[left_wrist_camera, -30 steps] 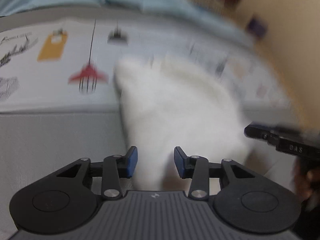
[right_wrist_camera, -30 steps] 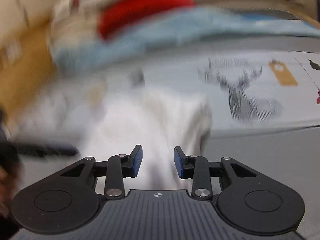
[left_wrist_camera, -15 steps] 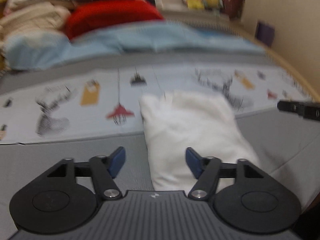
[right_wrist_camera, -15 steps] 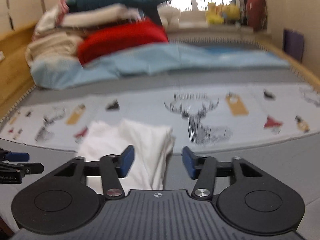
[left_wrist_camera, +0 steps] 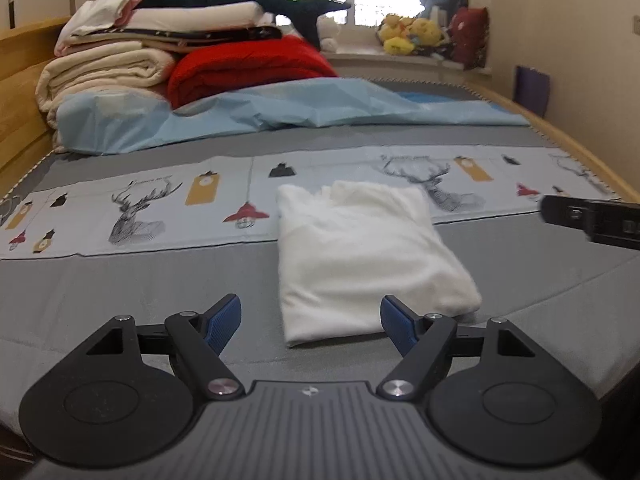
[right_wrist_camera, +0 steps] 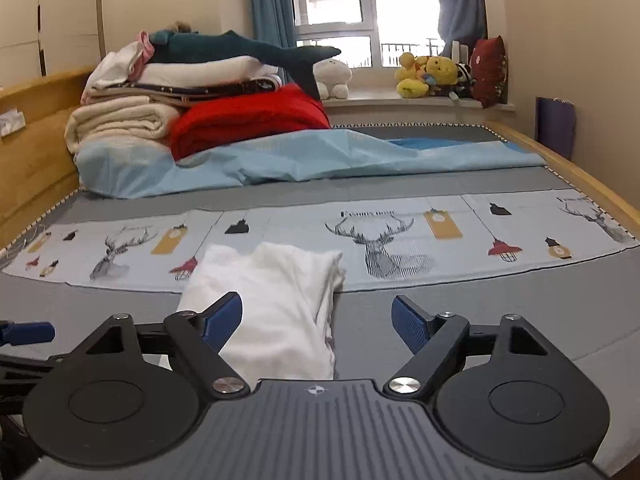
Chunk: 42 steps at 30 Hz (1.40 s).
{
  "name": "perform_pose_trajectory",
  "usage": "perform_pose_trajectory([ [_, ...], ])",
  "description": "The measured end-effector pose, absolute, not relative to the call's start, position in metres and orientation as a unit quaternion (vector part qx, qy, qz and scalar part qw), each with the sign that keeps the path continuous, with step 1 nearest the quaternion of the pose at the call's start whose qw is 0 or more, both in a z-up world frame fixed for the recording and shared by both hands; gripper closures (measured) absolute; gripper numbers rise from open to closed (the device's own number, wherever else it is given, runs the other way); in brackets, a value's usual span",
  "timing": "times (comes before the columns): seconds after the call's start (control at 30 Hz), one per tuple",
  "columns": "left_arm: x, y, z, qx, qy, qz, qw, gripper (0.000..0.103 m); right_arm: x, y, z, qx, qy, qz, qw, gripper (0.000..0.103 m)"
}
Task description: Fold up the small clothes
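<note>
Your left gripper has its fingers spread wide with nothing between them, and your right gripper is the same: blue pads apart, empty. The white garment lies folded into a compact rectangle on the grey bedcover. Its near edge sits just ahead of your left fingers, mostly in the gap between them and nearer the right-hand pad. From your right gripper it lies ahead and toward the left-hand finger, which partly covers its near corner, and its far end overlaps the deer-print cloth strip.

Judging by the tidy shape and both grippers being clear of it, the folding of this piece looks finished or nearly so; you appear to be at the release-and-check step. The layered edge on the side facing your right gripper looks a little loose, with a flap peeking out at the far end.

If you want another fold, bring the near edge fully between your fingers, pinch through all the layers at both corners together, and carry them toward the far end. Otherwise, the next move calls for setting this piece aside and reaching for another item.
</note>
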<state>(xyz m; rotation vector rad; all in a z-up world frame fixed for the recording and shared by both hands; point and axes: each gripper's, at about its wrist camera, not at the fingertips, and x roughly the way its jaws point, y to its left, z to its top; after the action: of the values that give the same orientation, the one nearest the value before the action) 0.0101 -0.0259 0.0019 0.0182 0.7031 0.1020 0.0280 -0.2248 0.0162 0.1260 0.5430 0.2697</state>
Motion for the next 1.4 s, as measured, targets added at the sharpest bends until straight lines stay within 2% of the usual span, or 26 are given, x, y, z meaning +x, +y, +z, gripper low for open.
perform_pose_trajectory([
  [0.17,0.024,-0.01,-0.012,-0.047,0.368,0.063,0.926,0.022,0.032,-0.215,0.007,0.048,0.289,0.139,0.946,0.02],
  [0.6,0.031,-0.025,-0.018,-0.015,0.37,0.047,0.928,0.02,0.03,-0.198,0.003,0.019,0.297,0.163,0.941,0.02],
  [1.4,0.032,-0.022,-0.019,-0.027,0.369,0.033,0.928,0.017,0.026,-0.183,0.004,0.001,0.293,0.181,0.939,0.02],
])
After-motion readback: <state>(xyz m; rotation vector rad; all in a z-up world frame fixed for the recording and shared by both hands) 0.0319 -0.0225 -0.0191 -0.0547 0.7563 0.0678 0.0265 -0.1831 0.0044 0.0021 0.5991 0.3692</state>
